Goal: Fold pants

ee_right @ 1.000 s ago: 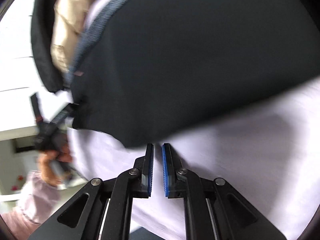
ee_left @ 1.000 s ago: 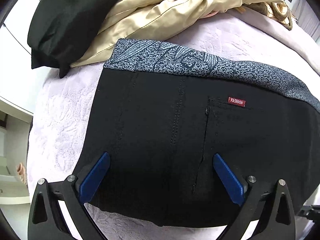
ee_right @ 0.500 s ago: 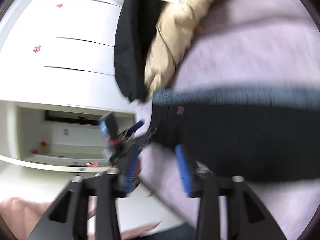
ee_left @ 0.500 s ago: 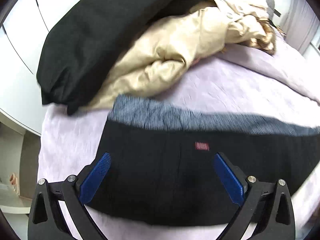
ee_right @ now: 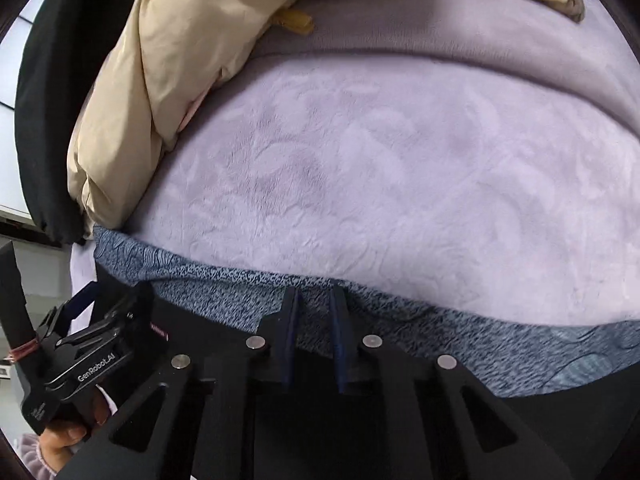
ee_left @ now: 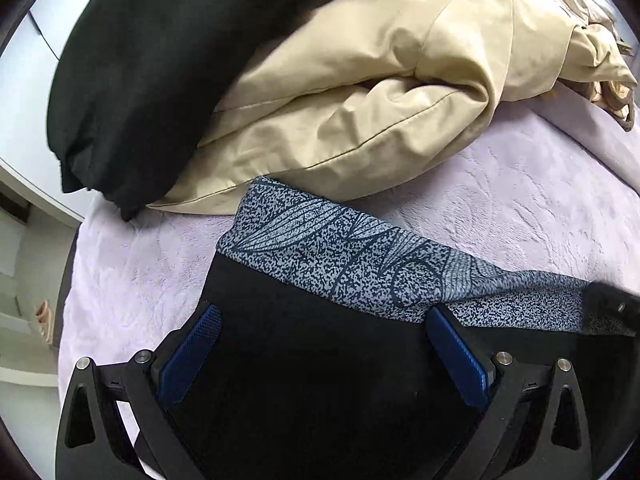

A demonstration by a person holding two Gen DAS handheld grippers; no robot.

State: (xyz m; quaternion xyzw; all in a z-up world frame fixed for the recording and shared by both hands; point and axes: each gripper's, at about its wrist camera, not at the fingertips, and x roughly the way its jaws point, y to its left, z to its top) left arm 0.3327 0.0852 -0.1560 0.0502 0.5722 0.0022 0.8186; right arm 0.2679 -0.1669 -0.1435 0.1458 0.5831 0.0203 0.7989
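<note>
Left tongs: my left gripper (ee_left: 324, 354) is released, jaws spread wide over the black stretch-fabric pants (ee_left: 312, 380) near the 6 o'clock edge of its view.
Right tongs: my right gripper (ee_right: 314, 334) has jaws nearly together at the waistband; I cannot tell whether cloth is pinched.
Step advice: I judge both should grip the waistband evenly, lifting together so layers stay aligned.
Pants location: flat on the lavender plush blanket (ee_right: 400, 160), beige jacket (ee_left: 360, 92) at 12 o'clock.
Pants look: blue-grey speckled patterned waistband (ee_left: 360, 264), smooth black body.
</note>
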